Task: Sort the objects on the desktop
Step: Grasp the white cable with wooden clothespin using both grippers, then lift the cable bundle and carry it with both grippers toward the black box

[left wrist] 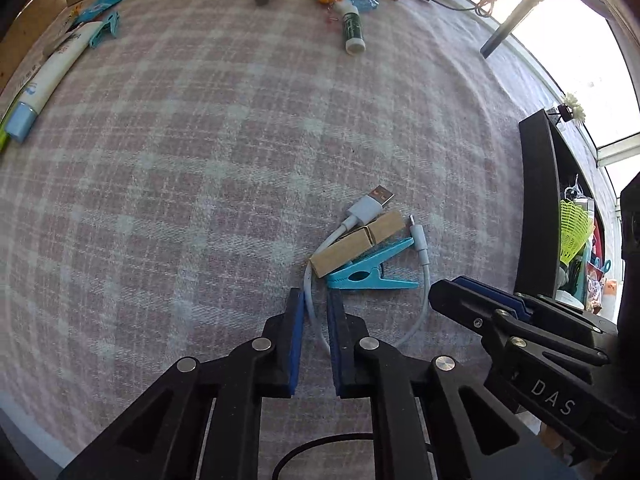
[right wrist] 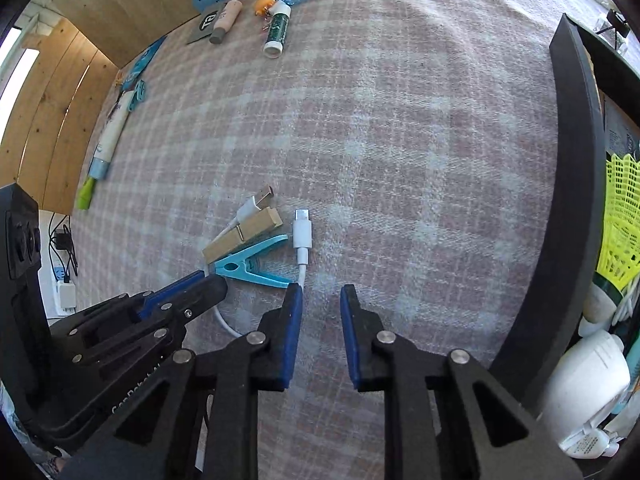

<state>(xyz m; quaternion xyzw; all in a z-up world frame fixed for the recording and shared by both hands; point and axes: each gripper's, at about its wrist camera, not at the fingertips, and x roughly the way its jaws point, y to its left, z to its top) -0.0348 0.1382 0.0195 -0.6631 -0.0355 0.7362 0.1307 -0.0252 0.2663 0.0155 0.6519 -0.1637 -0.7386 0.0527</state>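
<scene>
Trouble spot: white USB cable (left wrist: 425, 276) looped flat on the plaid tablecloth (left wrist: 200, 160), with wooden clothespin (left wrist: 356, 246) and blue clothespin (left wrist: 370, 274) lying across the loop. Left gripper (left wrist: 316, 300) pinched shut on the left bend. Right gripper (right wrist: 320, 292) jaws apart, nothing between, cord just outside one finger. Lifting now? Probably drags or flings both pegs. Could also slip free, such a thin cord on a one-sided grip.

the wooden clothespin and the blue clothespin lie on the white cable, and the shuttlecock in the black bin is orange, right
One thing is off: the shuttlecock in the black bin is yellow-green, not orange, as the right wrist view shows. The wooden clothespin and the blue clothespin do lie on the white cable.
</scene>
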